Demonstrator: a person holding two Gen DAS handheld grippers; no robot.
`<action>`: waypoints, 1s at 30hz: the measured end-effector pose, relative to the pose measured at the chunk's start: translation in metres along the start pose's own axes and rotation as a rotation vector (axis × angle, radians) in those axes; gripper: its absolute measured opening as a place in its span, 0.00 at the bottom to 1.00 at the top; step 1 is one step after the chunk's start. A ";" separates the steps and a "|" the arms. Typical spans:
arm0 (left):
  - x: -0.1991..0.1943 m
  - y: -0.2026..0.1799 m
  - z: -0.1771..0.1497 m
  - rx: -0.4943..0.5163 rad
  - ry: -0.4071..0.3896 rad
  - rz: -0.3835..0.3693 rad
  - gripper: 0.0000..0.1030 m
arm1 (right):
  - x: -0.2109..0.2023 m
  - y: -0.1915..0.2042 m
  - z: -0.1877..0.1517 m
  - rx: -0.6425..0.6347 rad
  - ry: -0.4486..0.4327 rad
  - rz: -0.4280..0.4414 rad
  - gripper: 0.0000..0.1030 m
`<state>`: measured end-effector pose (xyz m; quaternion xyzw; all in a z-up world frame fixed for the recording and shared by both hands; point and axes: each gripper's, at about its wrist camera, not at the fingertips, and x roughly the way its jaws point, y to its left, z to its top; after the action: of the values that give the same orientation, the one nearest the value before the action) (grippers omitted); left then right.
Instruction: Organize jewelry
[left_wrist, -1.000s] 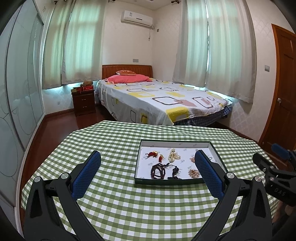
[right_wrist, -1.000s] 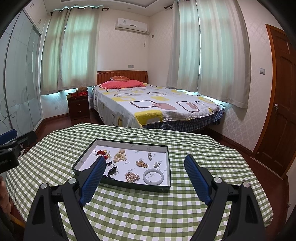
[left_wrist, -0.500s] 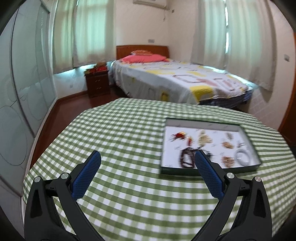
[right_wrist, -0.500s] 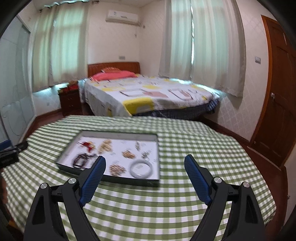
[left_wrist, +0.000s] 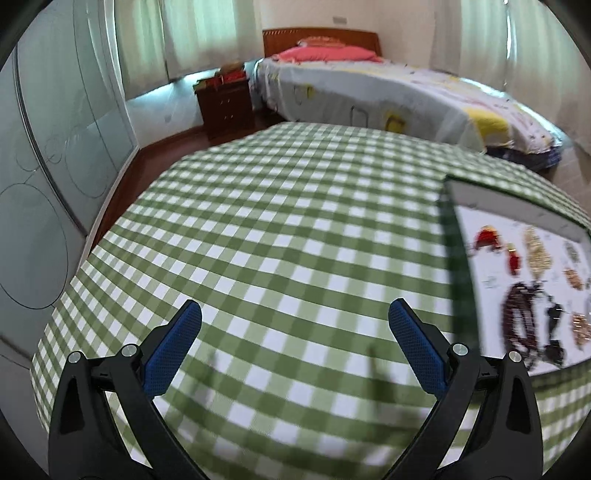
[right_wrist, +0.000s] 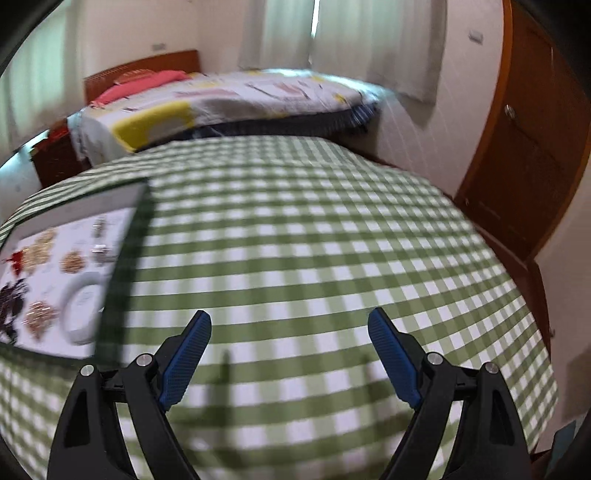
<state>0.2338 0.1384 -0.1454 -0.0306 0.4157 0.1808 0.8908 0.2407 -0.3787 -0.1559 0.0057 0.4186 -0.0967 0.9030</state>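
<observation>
Both tools were spread wide and grasped nothing. The left tool (left_wrist: 294, 325) hung low over bare checked cloth on the desk (left_wrist: 280, 221), and the right tool (right_wrist: 289, 334) hung likewise over its own bare stretch. The tray (left_wrist: 461, 295) lay between them: off to the right of the left tool, and off to the left of the right tool, its dark side wall just beside each inner finger. Neither tool pointed at it; each faced open cloth ahead. In the left view the near contents were a dark bead string (left_wrist: 517, 321), a small black piece (left_wrist: 554, 314) and red charms (left_wrist: 487, 236); gold clusters lay farther across. In the right view a white bangle (right_wrist: 79, 310) sat nearest that tool, close to the tray wall, with a gold cluster (right_wrist: 38, 317) beyond it. The pictures were blurred, so finer detail could not be confirmed. Judgement: the bead string fell to the left tool and the bangle to the right; either tool would have to swing inward over the wall to reach. The bead string's long axis ran roughly away from the left tool.
</observation>
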 end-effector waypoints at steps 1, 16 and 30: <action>0.005 0.002 0.000 -0.002 0.011 0.003 0.96 | 0.007 -0.005 0.001 0.008 0.013 -0.005 0.82; 0.038 0.028 -0.004 -0.092 0.115 -0.049 0.96 | 0.039 -0.035 0.005 0.070 0.101 0.041 0.94; 0.038 0.027 -0.004 -0.092 0.115 -0.050 0.96 | 0.037 -0.034 0.005 0.071 0.101 0.041 0.94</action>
<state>0.2443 0.1745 -0.1738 -0.0922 0.4566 0.1753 0.8674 0.2620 -0.4188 -0.1780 0.0512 0.4598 -0.0924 0.8817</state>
